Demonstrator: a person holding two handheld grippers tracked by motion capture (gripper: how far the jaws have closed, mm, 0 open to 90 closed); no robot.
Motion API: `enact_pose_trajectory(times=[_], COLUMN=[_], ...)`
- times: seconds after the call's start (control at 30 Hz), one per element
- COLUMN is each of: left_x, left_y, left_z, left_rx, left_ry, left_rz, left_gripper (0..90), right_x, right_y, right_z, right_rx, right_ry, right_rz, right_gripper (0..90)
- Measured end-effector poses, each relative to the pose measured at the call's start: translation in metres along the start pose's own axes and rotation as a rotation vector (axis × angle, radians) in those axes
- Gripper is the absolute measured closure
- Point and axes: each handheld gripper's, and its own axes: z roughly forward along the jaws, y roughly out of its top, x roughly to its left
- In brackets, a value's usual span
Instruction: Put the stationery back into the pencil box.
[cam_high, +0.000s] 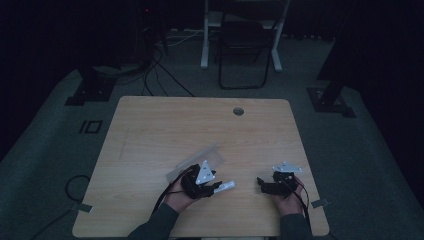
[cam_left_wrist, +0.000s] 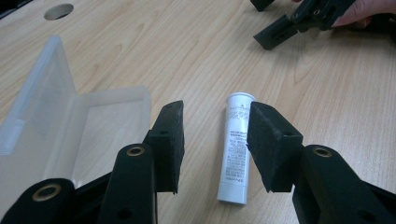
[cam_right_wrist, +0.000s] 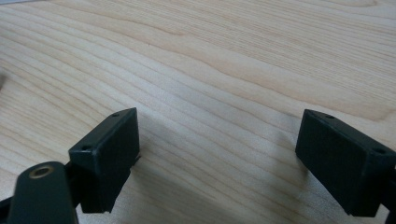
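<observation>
Left gripper (cam_left_wrist: 212, 144), jaws apart, straddles the white tube (cam_left_wrist: 236, 149) lying flat on the table (cam_left_wrist: 187, 51) at lower centre, long axis running up the frame, cap end farthest. Its print is too small to read. Clear open box (cam_left_wrist: 70, 126) sits just left. Right gripper (cam_right_wrist: 219, 158) jaws wide apart over bare wood.

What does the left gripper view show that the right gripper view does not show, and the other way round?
The left gripper view shows the left gripper, open, with a white tube lying on the table between its jaws. Beside it lies an open clear plastic case, and farther off is the right gripper. The right gripper view adds its own wide-open jaws over bare wood. Both views show the wooden table.
</observation>
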Motion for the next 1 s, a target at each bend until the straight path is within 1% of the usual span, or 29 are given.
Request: enact_pose_trajectory(times=[0.2, 0.6, 0.73, 0.83, 1.0], left_x=[-0.001, -0.007, -0.007, -0.008, -0.008], left_y=[-0.002, -0.004, -0.006, -0.008, -0.011], left_z=[0.004, 0.016, 0.02, 0.022, 0.027], left_rx=[0.012, 0.038, 0.048, 0.051, 0.07], left_ry=[-0.011, -0.038, -0.045, -0.051, -0.056], left_rz=[-0.002, 0.01, 0.008, -0.002, -0.002], left_gripper=[56.5, 57.6, 58.3, 58.3, 58.3], right_x=[0.0, 0.0, 0.0, 0.0, 0.0], right_y=[0.0, 0.0, 0.0, 0.0, 0.0], right_z=[0.0, 0.0, 0.0, 0.0, 0.0], right_rx=[0.0, 0.0, 0.0, 0.0, 0.0], right_ry=[0.0, 0.0, 0.0, 0.0, 0.0], right_rz=[0.0, 0.0, 0.0, 0.0, 0.001], right_gripper=[13.4, 13.4, 13.4, 13.4, 13.4])
